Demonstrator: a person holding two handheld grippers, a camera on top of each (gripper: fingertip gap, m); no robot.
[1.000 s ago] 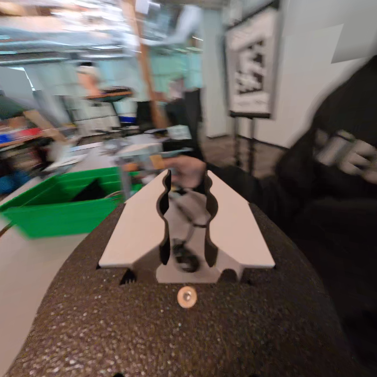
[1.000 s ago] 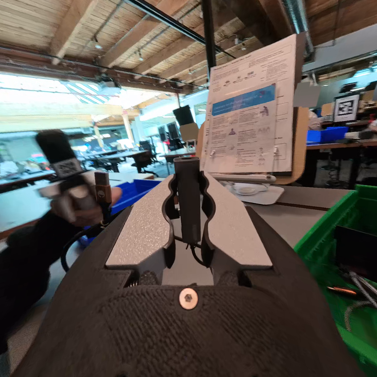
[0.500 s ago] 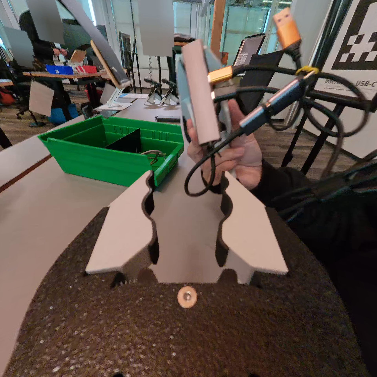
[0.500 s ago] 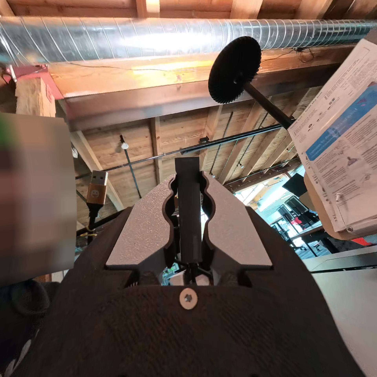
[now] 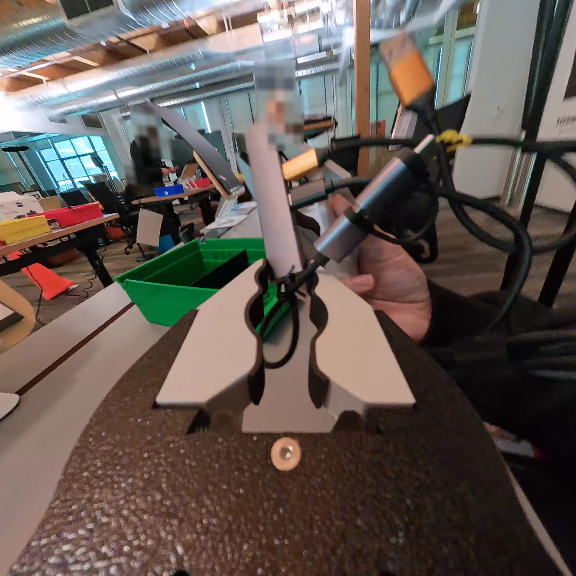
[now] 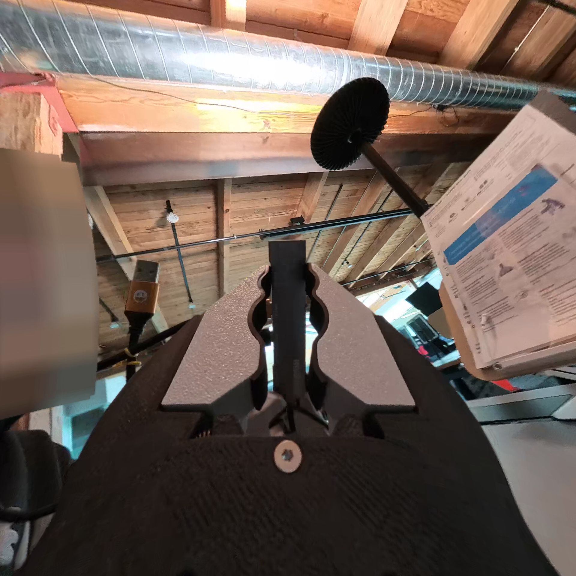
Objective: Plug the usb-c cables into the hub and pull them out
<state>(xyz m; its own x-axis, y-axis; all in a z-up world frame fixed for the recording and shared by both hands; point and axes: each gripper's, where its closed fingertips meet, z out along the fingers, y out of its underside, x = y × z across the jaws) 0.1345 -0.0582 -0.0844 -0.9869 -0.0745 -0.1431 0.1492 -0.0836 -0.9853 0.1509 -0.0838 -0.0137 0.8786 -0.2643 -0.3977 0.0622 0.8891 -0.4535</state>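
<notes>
Left wrist view: my left gripper (image 5: 285, 280) stands released, jaws apart around a loop of black cable (image 5: 288, 314). Just beyond its tips a bare hand (image 5: 394, 280) holds the grey hub (image 5: 274, 202) upright, with an orange-shelled plug (image 5: 300, 168) at its right side. A green bin (image 5: 174, 286) sits on the table (image 5: 62, 358) at left.

Right wrist view: my right gripper (image 6: 286, 271) is clenched on the hub (image 6: 287, 311), tilted toward the ceiling duct (image 6: 249, 59). An orange USB-A plug (image 6: 141, 291) hangs left.
</notes>
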